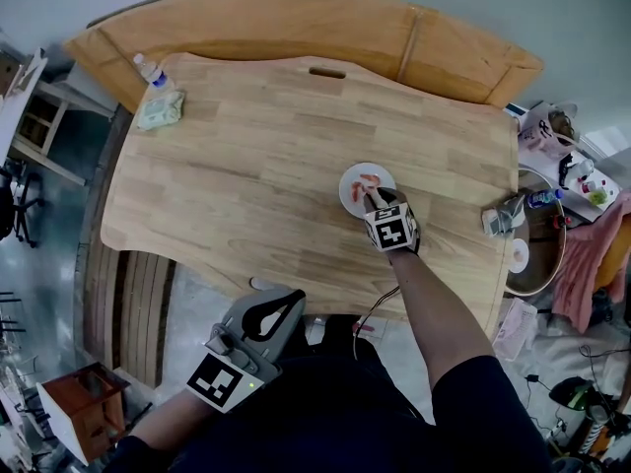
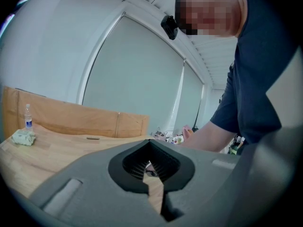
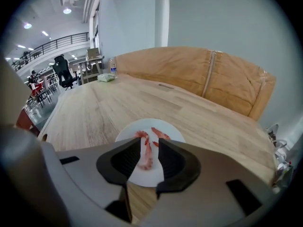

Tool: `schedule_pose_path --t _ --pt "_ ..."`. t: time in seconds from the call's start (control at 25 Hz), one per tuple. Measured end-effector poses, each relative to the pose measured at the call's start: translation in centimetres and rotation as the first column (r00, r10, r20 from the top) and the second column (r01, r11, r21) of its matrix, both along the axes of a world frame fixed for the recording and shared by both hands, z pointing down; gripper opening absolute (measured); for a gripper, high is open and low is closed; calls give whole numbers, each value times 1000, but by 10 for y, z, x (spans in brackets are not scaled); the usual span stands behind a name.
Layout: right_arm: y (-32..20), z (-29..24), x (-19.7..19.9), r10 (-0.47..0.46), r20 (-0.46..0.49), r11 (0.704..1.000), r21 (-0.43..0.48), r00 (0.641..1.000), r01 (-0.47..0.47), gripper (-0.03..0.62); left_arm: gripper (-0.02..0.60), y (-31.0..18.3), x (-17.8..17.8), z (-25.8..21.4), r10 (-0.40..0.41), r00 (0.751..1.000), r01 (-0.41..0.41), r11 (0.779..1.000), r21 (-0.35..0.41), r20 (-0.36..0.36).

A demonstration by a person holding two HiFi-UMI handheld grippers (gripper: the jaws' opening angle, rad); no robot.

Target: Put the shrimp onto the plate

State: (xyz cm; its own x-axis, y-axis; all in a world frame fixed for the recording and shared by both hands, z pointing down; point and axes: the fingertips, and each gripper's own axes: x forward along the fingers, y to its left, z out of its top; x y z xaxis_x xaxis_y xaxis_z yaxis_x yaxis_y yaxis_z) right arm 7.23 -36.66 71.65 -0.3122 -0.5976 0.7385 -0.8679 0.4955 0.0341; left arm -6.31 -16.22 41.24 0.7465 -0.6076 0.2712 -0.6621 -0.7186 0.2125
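A small white plate (image 1: 350, 193) (image 3: 142, 178) sits right of centre on the wooden table (image 1: 246, 166). Two pink shrimp lie on it: a long curved one (image 3: 146, 156) (image 1: 369, 180) and a shorter one (image 3: 161, 134) behind it. My right gripper (image 1: 376, 201) (image 3: 149, 141) hovers over the plate's near edge with its jaws apart. The long shrimp shows in the gap between them, and the pads do not press on it. My left gripper (image 1: 260, 308) (image 2: 150, 144) is held off the table's near edge, close to my body, its jaw tips together and empty.
A water bottle (image 1: 148, 70) and a crumpled green cloth (image 1: 160, 111) sit at the table's far left corner. A padded bench back (image 1: 296, 28) curves behind the table. Small clutter (image 1: 508, 215) lies at the table's right edge, beside a round stand (image 1: 537, 249).
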Motion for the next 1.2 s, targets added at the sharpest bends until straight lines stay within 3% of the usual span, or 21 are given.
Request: schedule_pose_path --t 0.56,0.92,1.2 --pt "68 -78 -5 44 83 990 130 996 -55 110 3 8 5 -27 74 996 -70 994 79 -49" --pt "143 -174 -39 48 277 972 208 960 -108 89 3 19 12 -32 143 986 -134 985 106 -82" --pt "196 -264 -60 -21 408 949 295 913 -110 83 3 30 28 -47 226 966 -205 965 161 -128"
